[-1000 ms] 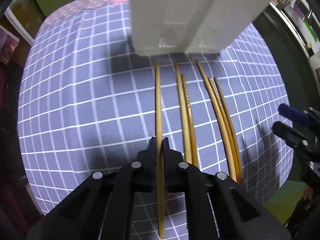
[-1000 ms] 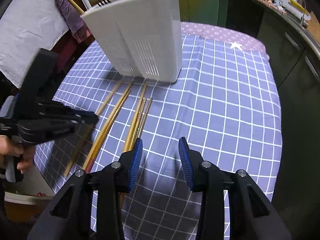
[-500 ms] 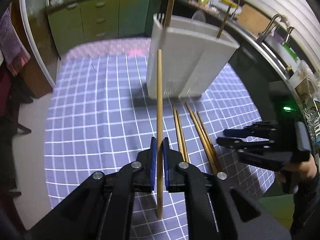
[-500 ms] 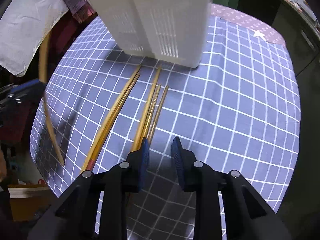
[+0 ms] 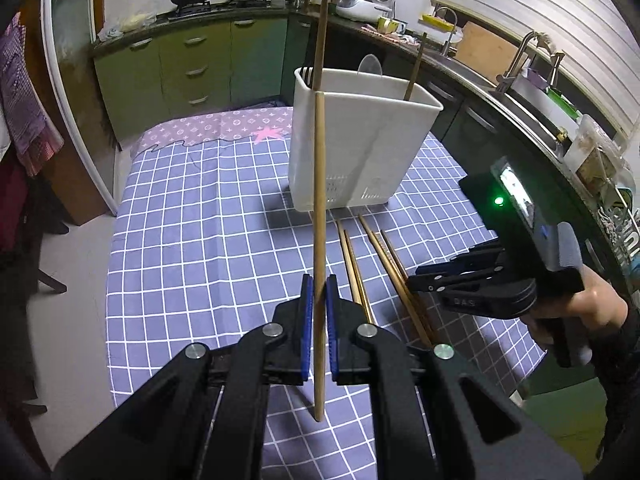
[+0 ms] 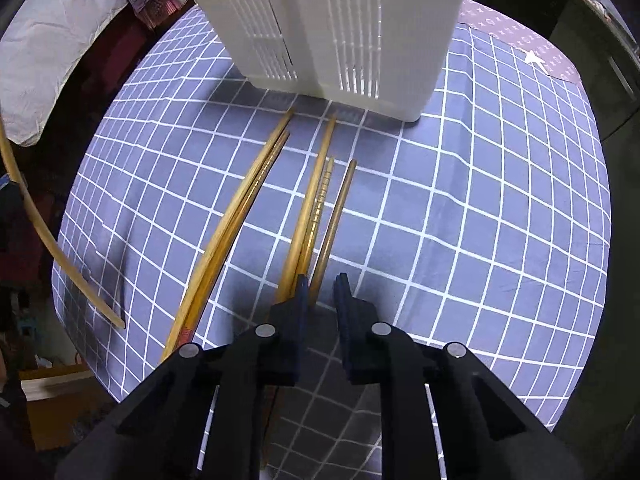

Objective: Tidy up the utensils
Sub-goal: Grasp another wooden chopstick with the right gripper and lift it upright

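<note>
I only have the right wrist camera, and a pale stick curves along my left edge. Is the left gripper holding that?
Observer: Yes. The left gripper is shut on that light wooden chopstick.
Operator: Is anything sorted already?
Observer: One wooden chopstick stands in the left corner of the tall white plastic holder, and a darker one stands at its right.
Operator: Any other cutlery inside?
Observer: What look like dark fork tines poke up at the back left.
</note>
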{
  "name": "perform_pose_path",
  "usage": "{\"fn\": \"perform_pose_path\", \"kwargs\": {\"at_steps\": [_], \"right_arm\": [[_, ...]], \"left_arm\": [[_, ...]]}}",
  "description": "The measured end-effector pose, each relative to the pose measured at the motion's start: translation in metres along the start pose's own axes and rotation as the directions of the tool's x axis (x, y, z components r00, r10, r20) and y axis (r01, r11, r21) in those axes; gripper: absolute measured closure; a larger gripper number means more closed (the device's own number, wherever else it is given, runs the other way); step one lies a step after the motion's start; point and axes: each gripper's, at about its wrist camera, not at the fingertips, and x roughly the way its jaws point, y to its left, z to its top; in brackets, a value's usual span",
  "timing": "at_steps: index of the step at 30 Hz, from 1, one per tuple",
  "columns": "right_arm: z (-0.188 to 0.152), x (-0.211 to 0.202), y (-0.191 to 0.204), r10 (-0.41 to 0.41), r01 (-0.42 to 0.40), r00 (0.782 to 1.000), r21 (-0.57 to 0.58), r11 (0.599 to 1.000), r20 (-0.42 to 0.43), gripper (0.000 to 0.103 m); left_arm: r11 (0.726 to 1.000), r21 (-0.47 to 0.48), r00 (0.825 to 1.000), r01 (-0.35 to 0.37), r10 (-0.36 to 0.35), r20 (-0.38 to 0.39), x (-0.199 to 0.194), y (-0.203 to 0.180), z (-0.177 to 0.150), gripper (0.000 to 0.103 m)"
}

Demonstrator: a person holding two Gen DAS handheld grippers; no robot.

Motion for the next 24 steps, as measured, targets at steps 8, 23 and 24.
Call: {"fn": "perform_pose_path", "kwargs": {"at_steps": [8,23,24], "right_arm": [[0.005,0.012,0.027,-0.095,0.095,0.995,-0.030,0.995,-0.029,0.090],[-0.016,-0.040,0.015,0.033,-0.034,0.989,0.005,0.999,0.147,0.096],[-0.021,-0.049,0.011,0.042,-0.043,0.984,0.006,0.999,0.173,0.096]], "left_arm": [[1.000,0.011,1.000,0.009,-0.009,0.007,-0.002,-0.001,0.002,0.097],[0.999,0.040,0.999,0.008,-0.009,0.037,-0.010,-0.005,-0.004,0.097],[0.999,0.041,0.999,0.011,-0.013,0.037,-0.011,-0.006,-0.004,0.097]]}}
